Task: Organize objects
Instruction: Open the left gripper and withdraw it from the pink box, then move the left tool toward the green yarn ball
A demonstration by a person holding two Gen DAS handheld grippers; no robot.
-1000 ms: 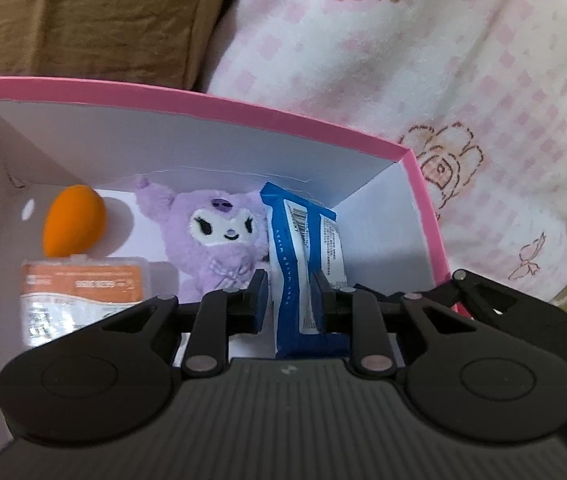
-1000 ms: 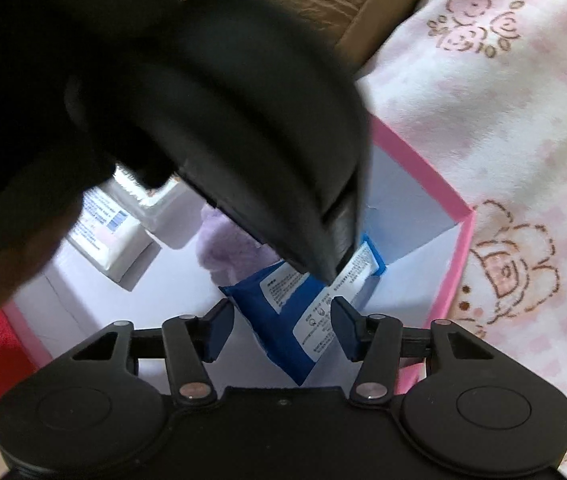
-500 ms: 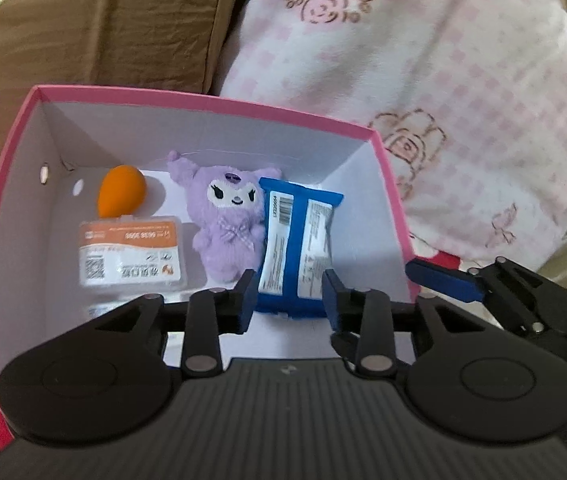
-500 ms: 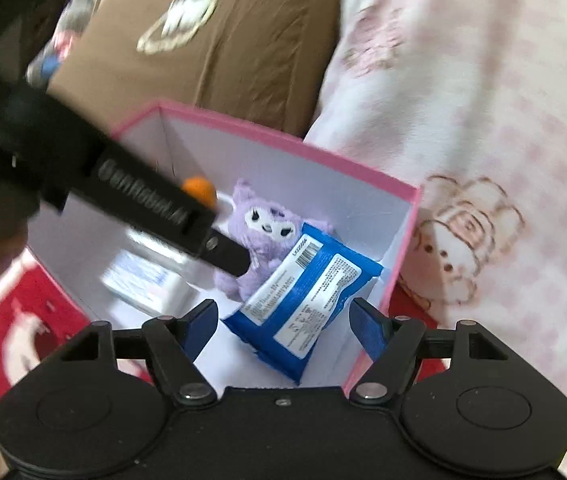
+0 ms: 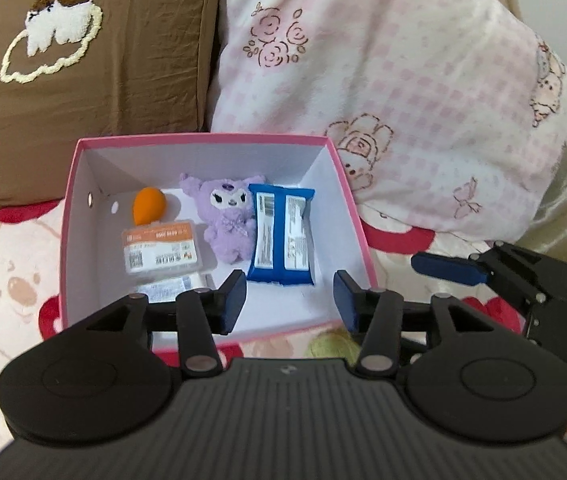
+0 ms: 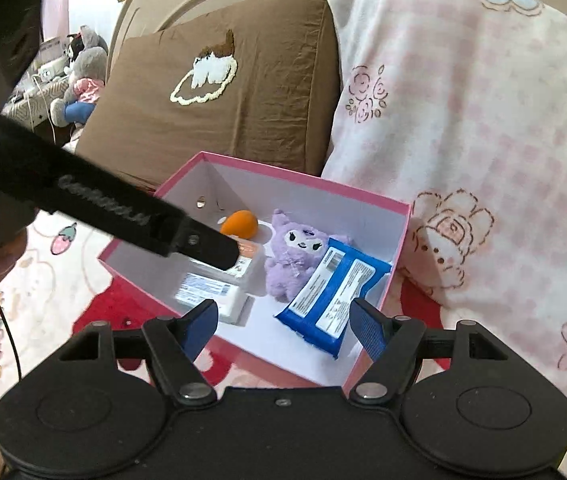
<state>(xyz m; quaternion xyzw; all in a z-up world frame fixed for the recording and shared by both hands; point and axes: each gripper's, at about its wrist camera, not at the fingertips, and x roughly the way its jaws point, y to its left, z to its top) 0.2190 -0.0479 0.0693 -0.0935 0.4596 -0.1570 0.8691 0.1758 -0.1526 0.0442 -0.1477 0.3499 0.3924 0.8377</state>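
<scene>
Box holds 4 items; blue pack far right | left gripper just opening, empty | right gripper released, empty

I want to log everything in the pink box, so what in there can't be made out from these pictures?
- Flat white packet: left wrist view, half under the orange-labelled case and behind the left gripper's finger.
- Orange-labelled case: right wrist view, mostly hidden by the left gripper's dark arm.
- Blue packet label text: too small, blurred.
- Box front floor: hidden by gripper bodies in both views.
</scene>
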